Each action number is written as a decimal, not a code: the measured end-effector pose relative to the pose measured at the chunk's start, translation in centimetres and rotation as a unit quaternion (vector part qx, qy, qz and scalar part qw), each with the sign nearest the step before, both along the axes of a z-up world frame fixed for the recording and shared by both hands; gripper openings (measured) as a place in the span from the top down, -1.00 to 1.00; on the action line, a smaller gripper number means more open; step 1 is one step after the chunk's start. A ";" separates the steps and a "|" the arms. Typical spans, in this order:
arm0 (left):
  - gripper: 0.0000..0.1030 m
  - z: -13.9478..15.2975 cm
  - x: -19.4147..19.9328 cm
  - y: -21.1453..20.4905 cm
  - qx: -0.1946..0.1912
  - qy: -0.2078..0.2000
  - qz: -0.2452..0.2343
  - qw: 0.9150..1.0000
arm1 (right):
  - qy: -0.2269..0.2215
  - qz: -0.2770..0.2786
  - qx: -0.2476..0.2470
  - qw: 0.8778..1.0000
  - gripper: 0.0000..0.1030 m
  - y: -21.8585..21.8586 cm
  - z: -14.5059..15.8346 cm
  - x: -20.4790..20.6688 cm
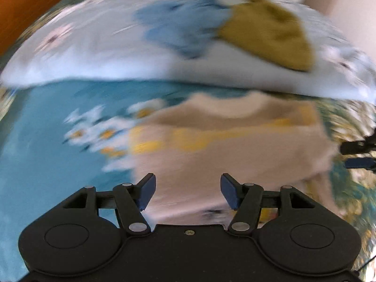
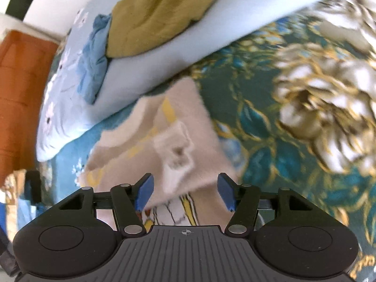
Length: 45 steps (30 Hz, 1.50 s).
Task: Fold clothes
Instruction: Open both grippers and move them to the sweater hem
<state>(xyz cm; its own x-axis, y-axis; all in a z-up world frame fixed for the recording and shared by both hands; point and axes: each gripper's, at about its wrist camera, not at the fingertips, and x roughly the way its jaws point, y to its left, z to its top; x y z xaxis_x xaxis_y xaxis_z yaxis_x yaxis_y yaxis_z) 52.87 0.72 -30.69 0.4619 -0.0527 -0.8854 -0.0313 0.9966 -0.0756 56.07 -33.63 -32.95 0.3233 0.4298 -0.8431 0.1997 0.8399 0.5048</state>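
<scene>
Left gripper (image 1: 188, 193): blue pads parted, nothing between them, clear air over cloth. Right gripper (image 2: 185, 192): same stance, jaws apart, pads touching nothing.

Directly below both sits the task garment, a beige top (image 1: 230, 145) (image 2: 164, 141), lying on the bed. It looks folded over on itself, with a pale collar band at the far edge and yellow lines across the front. In the right wrist view a white patch (image 2: 177, 155) shows on the upper layer; any marks on it are too blurred to read. Nearer that camera, a printed drawing with black outlines and yellow and orange fills peeks out under the folded edge. No legible writing or brand anywhere in either view.

Under the top: a teal bedsheet (image 1: 47, 164) with white daisy prints on one side, and a darker green spread with large gold and white flowers (image 2: 317, 94) on the other. The beige top lies across where the two meet.

Beyond it, a pale blue pillow (image 1: 117, 65) (image 2: 145, 70) with faint flower prints. On the pillow rest a crumpled blue garment (image 1: 178, 28) (image 2: 94, 56) and an olive-yellow garment (image 1: 270, 30) (image 2: 159, 16), touching each other.

The right gripper's fingers show at the right edge of the left view. Orange-brown furniture (image 2: 21, 89) stands past the bed. Left view heavily motion-blurred.
</scene>
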 end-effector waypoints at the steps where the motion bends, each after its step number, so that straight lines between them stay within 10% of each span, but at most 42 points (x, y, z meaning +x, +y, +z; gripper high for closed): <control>1: -0.15 -0.2 0.0 1.2 0.001 0.008 0.022 1.000 | 0.004 0.005 -0.002 1.000 -0.11 0.6 -0.3 0.6; 6: -0.22 -0.5 0.1 4.4 -0.016 0.020 0.068 0.997 | 0.029 0.015 -0.015 0.999 0.06 2.6 -1.8 2.1; 10: -0.25 -0.8 0.3 5.1 -0.024 0.026 0.062 0.997 | 0.034 0.013 -0.020 0.999 0.79 3.5 -2.1 2.5; 13: -0.25 -1.1 0.7 5.3 -0.028 0.027 0.055 0.998 | 0.003 0.035 -0.040 0.999 0.83 4.2 -0.9 2.5; 18: -0.28 -1.7 1.7 5.5 -0.035 0.015 0.052 0.998 | -0.074 0.058 -0.089 0.992 0.83 4.7 1.9 1.9; 35: -0.31 -4.4 4.6 5.3 -0.023 0.034 0.037 0.998 | -0.002 0.074 -0.120 0.990 0.78 4.5 -2.6 2.6; 39: -0.31 -3.2 4.0 5.3 -0.036 0.029 0.043 0.998 | -0.032 0.091 -0.116 0.988 0.28 4.0 -0.3 1.5; 45: -0.35 -2.0 -0.5 4.4 -0.078 0.053 0.044 0.995 | 0.005 0.091 -0.115 0.989 0.19 1.1 0.3 -4.8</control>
<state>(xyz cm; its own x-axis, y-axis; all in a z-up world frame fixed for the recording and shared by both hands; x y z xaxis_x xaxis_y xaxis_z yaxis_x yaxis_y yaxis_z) 52.36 5.14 -32.70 0.3746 -0.1564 -0.9139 -0.1335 0.9663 -0.2201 51.26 -32.56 -32.67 0.2490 0.2770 -0.9281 0.0389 0.9546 0.2953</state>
